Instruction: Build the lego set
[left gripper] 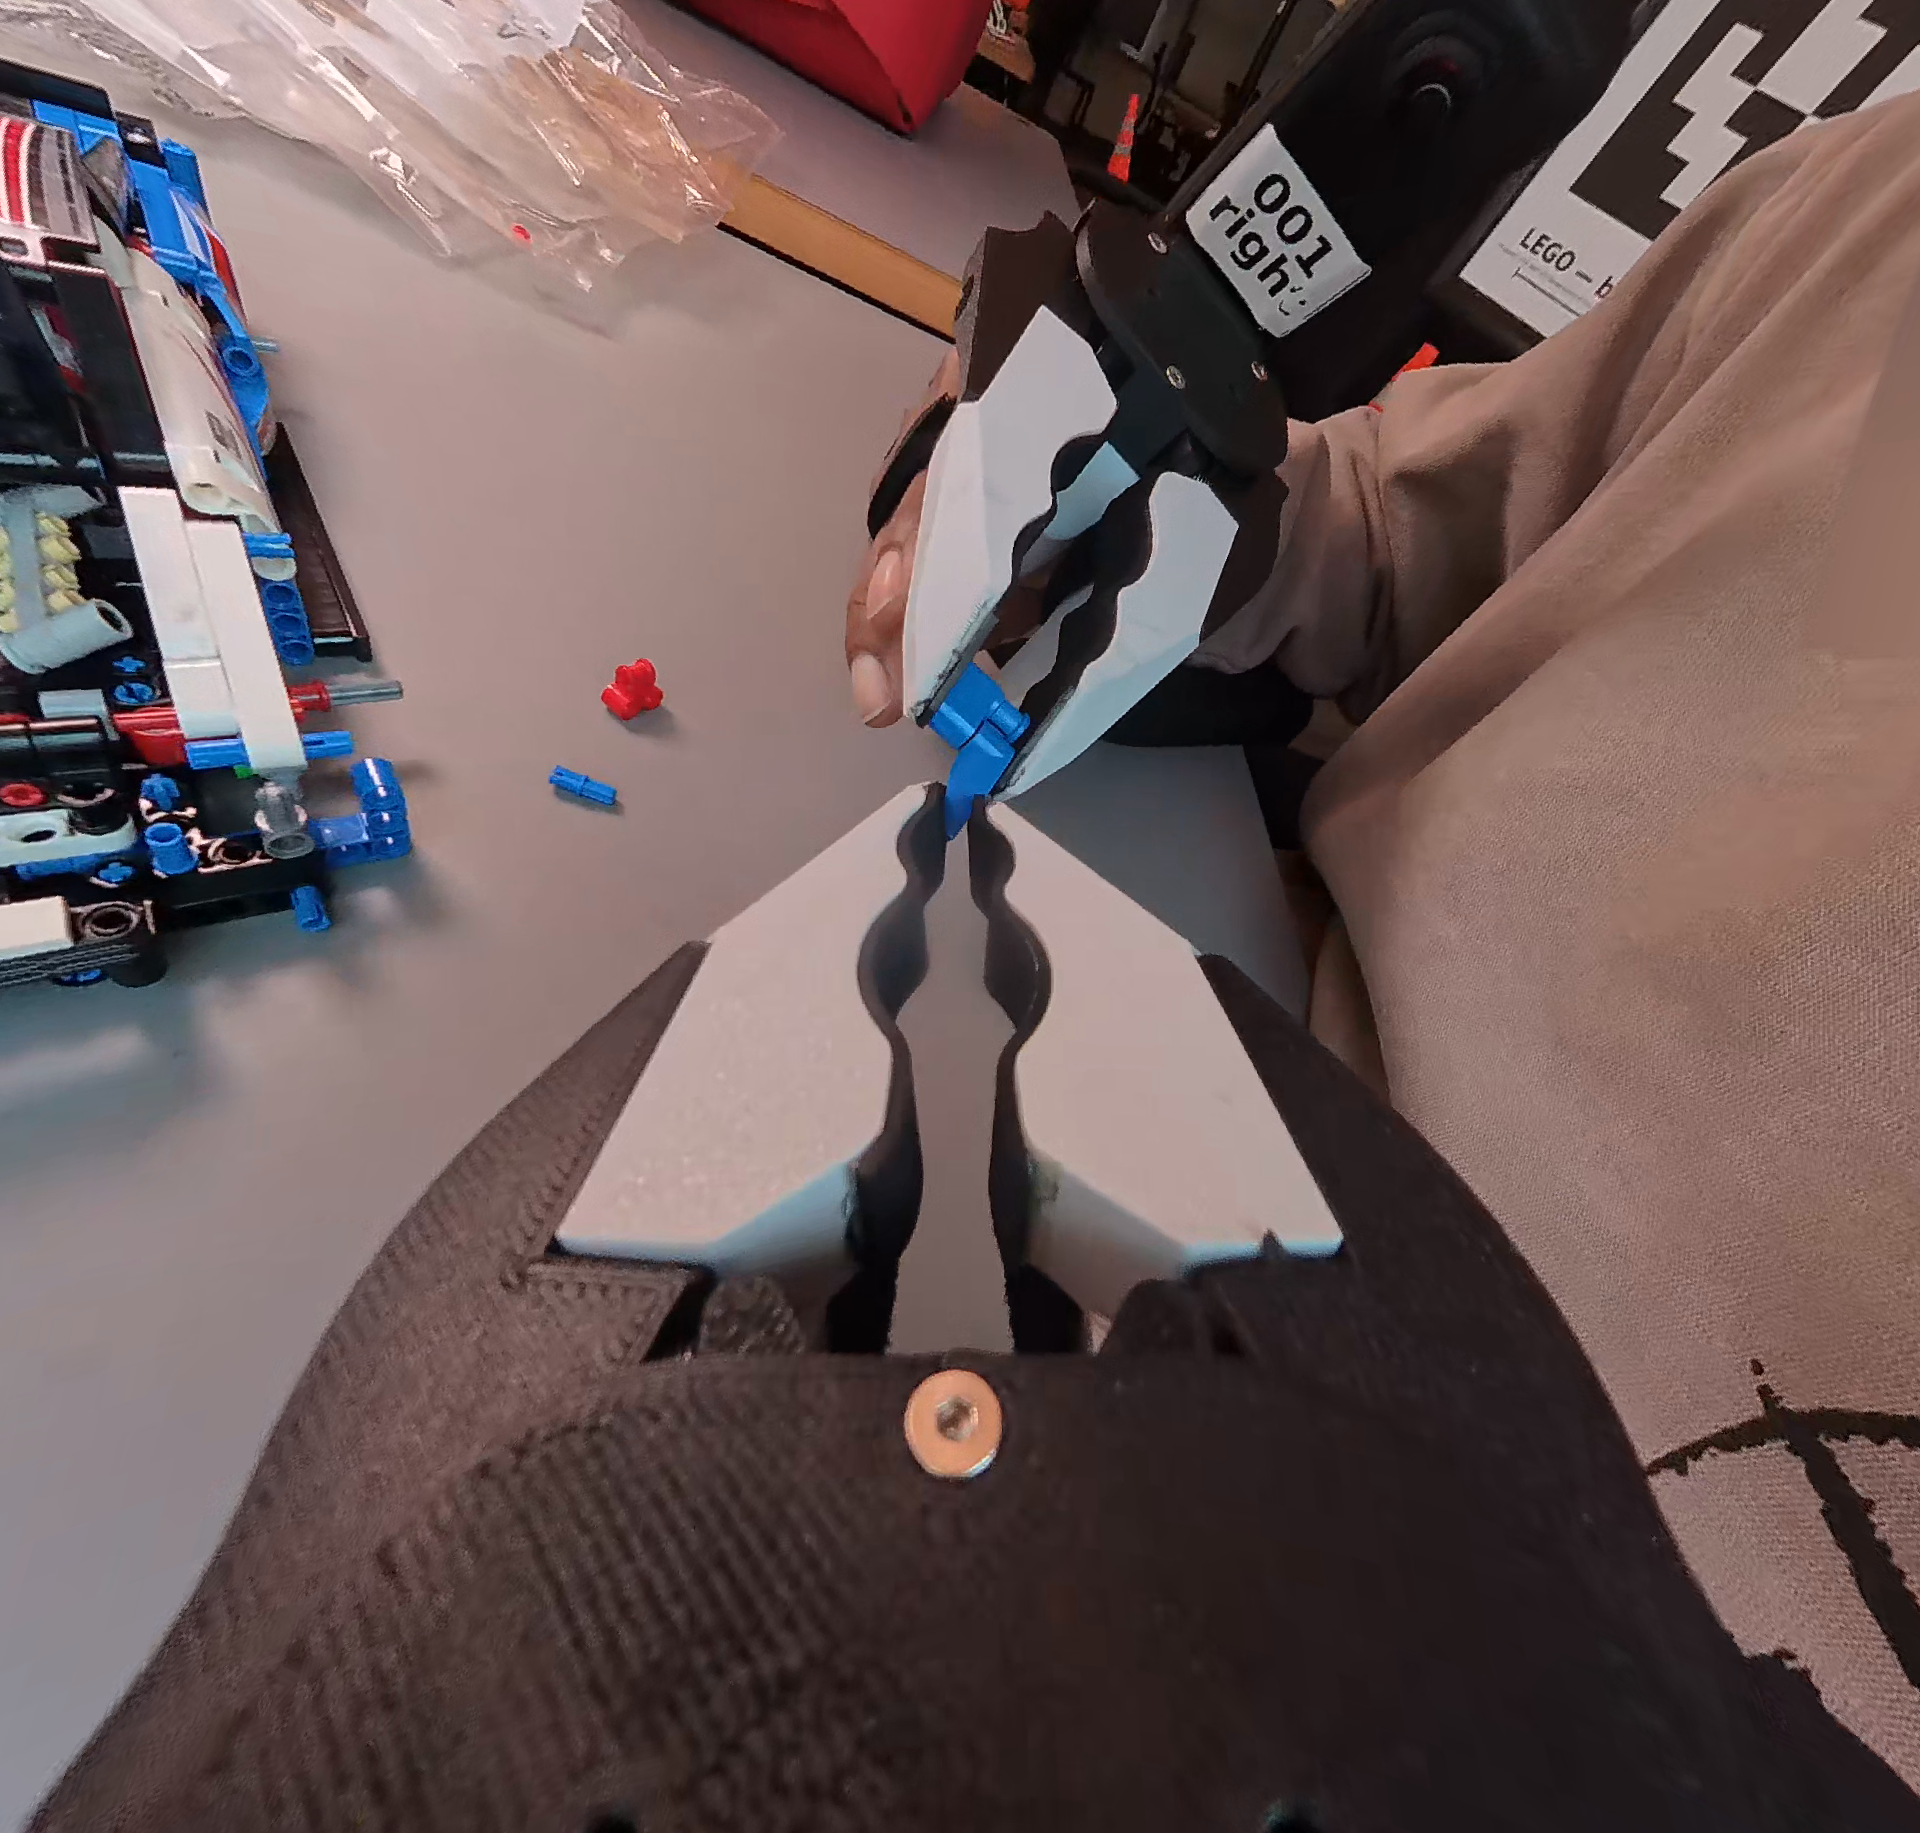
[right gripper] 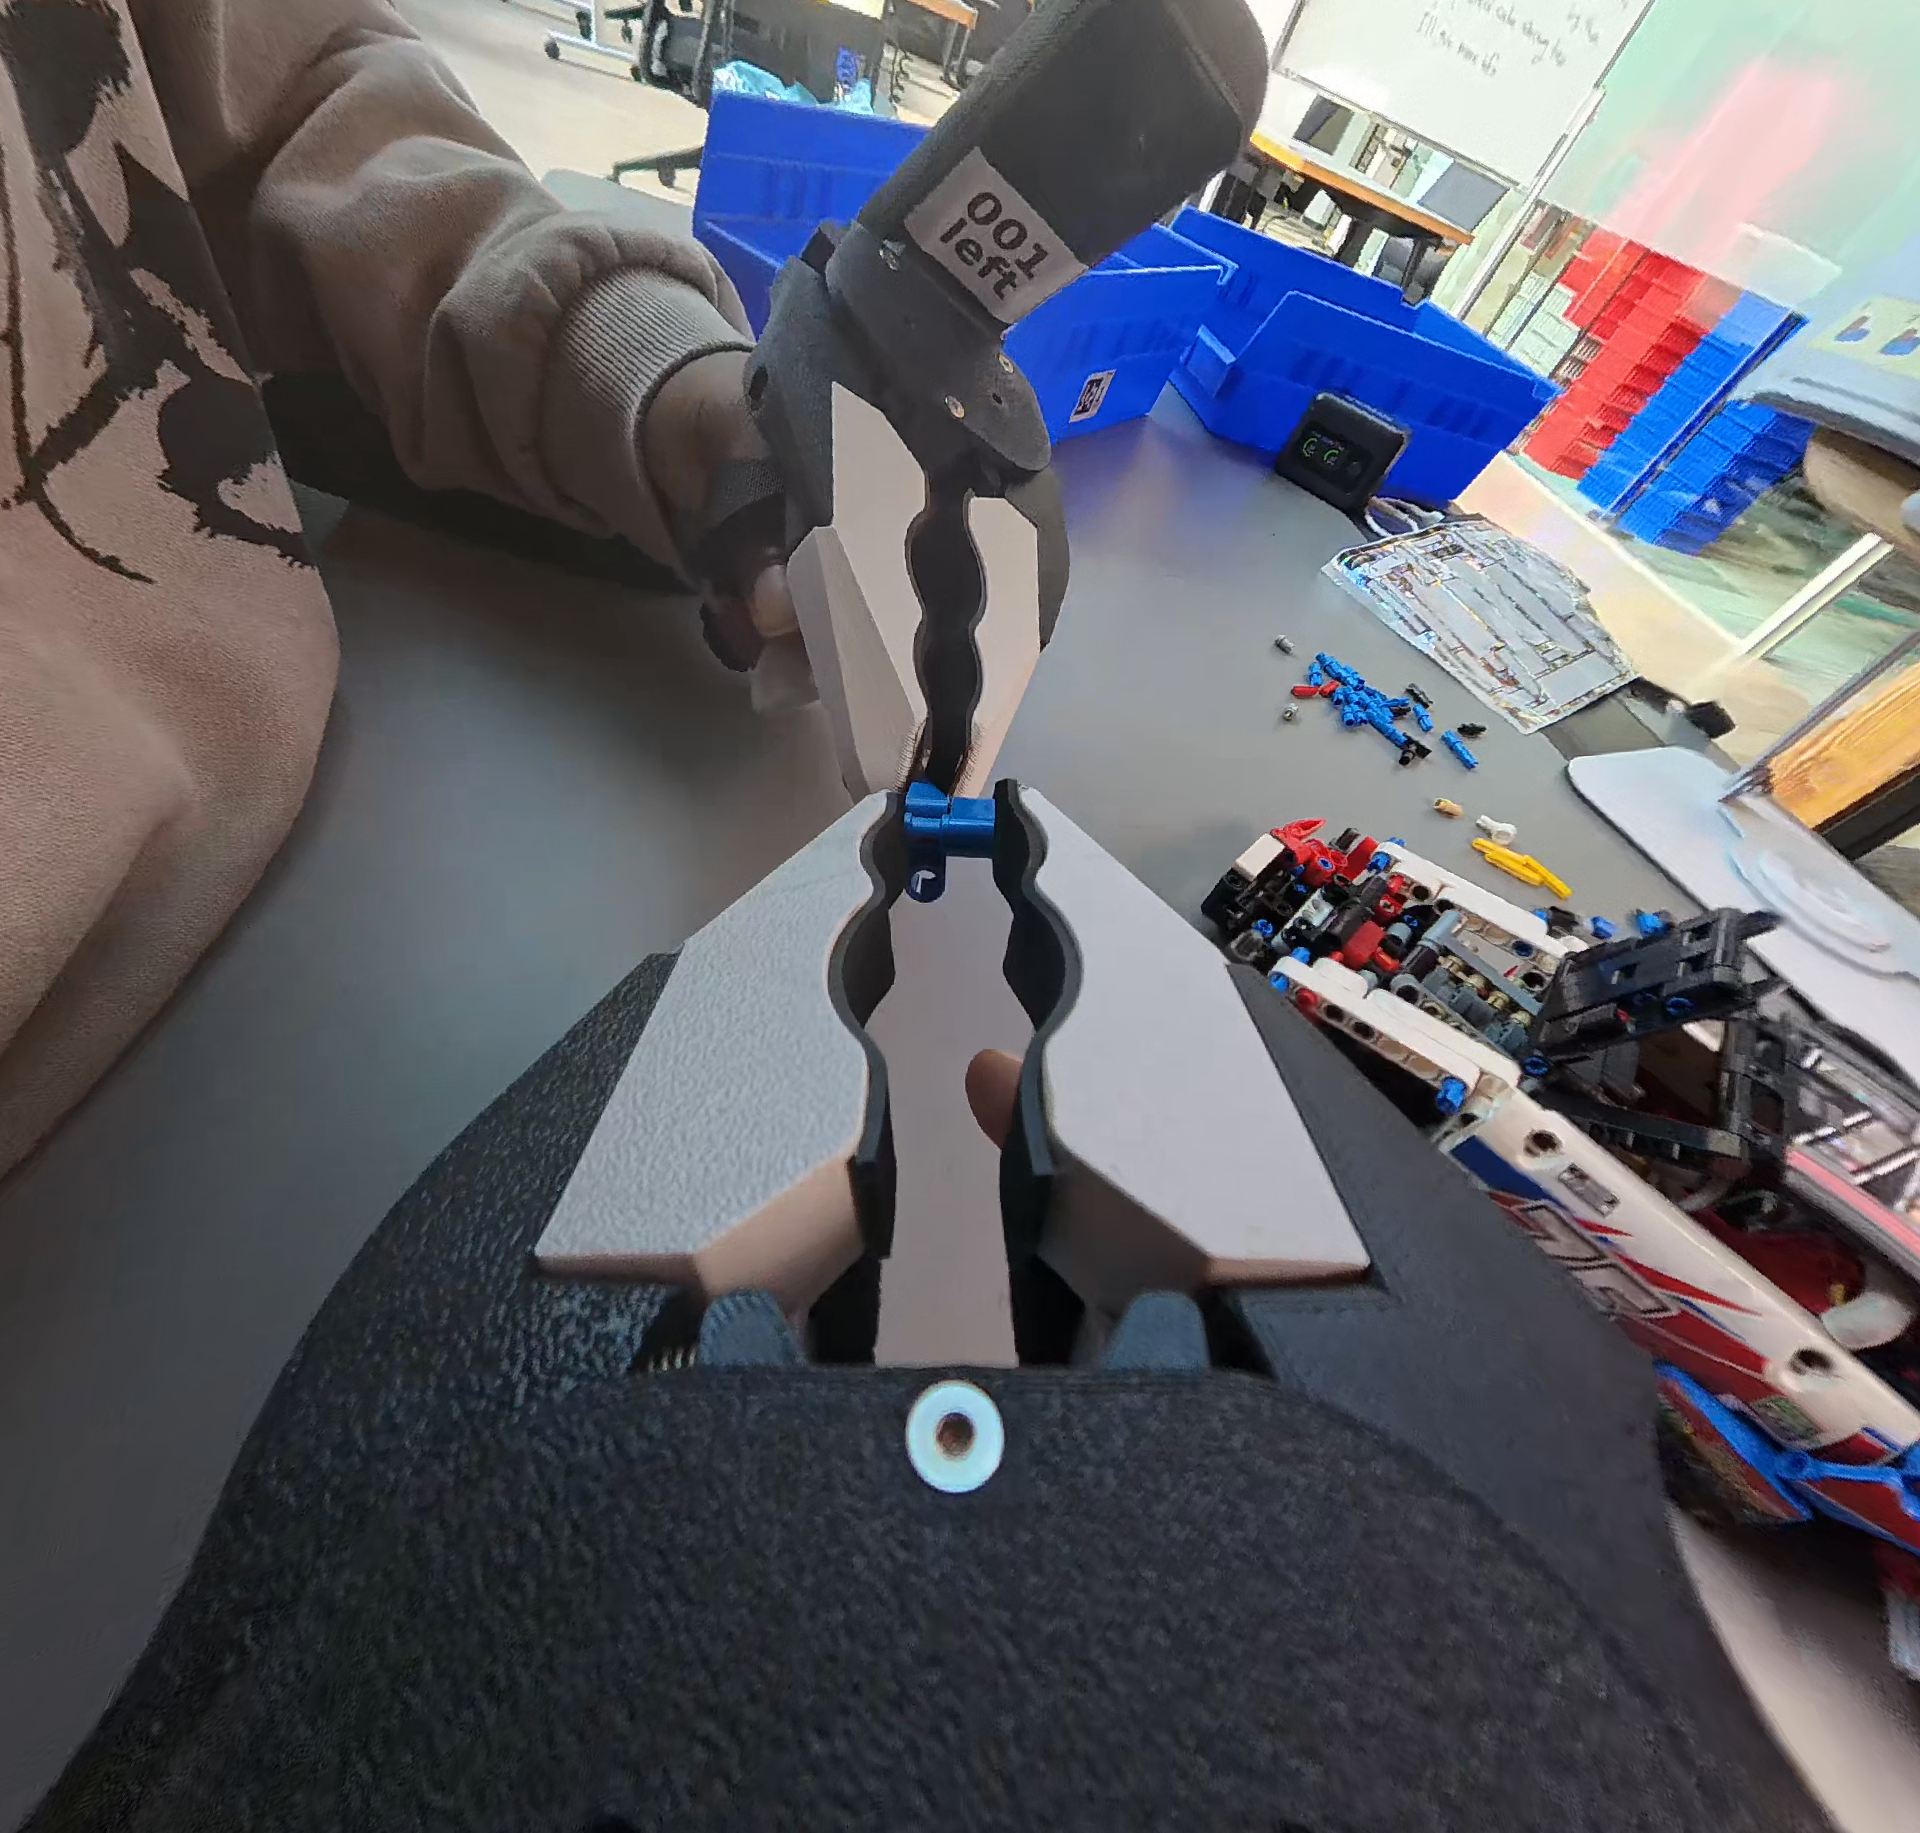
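Observation:
A small blue Lego connector [left gripper: 971, 718] is held in the air between both grippers, above the grey table [left gripper: 540, 495]. My right gripper [right gripper: 945, 804] is shut on its sides; the connector [right gripper: 956, 825] spans the gap between the tips. My left gripper [left gripper: 958, 804] is shut, and its tips pinch the thin blue end that sticks out of the connector. In the right wrist view the left gripper [right gripper: 940, 770] comes down from above onto the piece. In the left wrist view the right gripper [left gripper: 977, 744] comes from the upper right. The part-built Lego car [left gripper: 156, 640] lies at the left.
A red piece [left gripper: 631, 689] and a blue pin [left gripper: 582, 784] lie loose near the car. Plastic bags [left gripper: 416, 69] lie at the back. The car [right gripper: 1558, 1108], several loose pieces [right gripper: 1371, 703], yellow pieces [right gripper: 1517, 864] and blue bins [right gripper: 1299, 329] are to the right. The person's beige sleeve [right gripper: 468, 308] is close. The tips of both grippers are at nearly the same place.

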A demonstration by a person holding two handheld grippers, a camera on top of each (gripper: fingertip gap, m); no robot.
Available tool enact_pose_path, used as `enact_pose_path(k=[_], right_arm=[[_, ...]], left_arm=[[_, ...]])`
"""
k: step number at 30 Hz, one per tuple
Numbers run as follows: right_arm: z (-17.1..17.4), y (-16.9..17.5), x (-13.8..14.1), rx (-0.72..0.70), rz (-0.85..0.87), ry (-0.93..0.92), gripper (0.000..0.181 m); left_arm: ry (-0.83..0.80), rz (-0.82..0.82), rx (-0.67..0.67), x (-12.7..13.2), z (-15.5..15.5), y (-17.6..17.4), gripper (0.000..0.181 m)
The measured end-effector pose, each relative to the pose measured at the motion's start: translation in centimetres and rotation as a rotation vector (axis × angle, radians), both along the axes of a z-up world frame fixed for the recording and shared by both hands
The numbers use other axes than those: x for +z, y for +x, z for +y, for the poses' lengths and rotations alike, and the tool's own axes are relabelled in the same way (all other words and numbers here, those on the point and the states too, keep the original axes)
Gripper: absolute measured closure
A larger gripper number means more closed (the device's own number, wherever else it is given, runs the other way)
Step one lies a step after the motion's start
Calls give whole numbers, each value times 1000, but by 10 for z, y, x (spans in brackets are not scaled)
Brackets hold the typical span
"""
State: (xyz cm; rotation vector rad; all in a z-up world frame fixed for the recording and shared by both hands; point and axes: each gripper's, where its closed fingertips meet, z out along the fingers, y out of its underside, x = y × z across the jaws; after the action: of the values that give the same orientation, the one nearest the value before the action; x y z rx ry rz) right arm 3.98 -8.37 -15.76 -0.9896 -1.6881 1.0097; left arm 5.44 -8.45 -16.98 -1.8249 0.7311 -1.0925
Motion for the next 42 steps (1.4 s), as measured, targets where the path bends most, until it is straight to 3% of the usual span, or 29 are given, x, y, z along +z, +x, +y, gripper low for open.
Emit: enact_pose_path(k=[3, 17, 30, 35, 39, 42], right_arm=[[8, -3, 4, -10, 35, -165, 167], [14, -6, -7, -44, -46, -19, 167], [11, -2, -3, -28, -43, -66, 167], [16, -6, -10, -18, -73, -264, 166], [13, -4, -5, -4, -9, -52, 141], [10, -6, -11, -23, 10, 214, 132]], left_arm=[[2, -17, 31, 4, 7, -2, 179], [280, 337, 138, -3, 15, -11, 179], [284, 243, 123, 5, 10, -9, 179], [78, 114, 90, -1, 13, -12, 180], [-186, -144, 70, 3, 14, -19, 180], [-370, -310, 6, 4, 9, -17, 180]])
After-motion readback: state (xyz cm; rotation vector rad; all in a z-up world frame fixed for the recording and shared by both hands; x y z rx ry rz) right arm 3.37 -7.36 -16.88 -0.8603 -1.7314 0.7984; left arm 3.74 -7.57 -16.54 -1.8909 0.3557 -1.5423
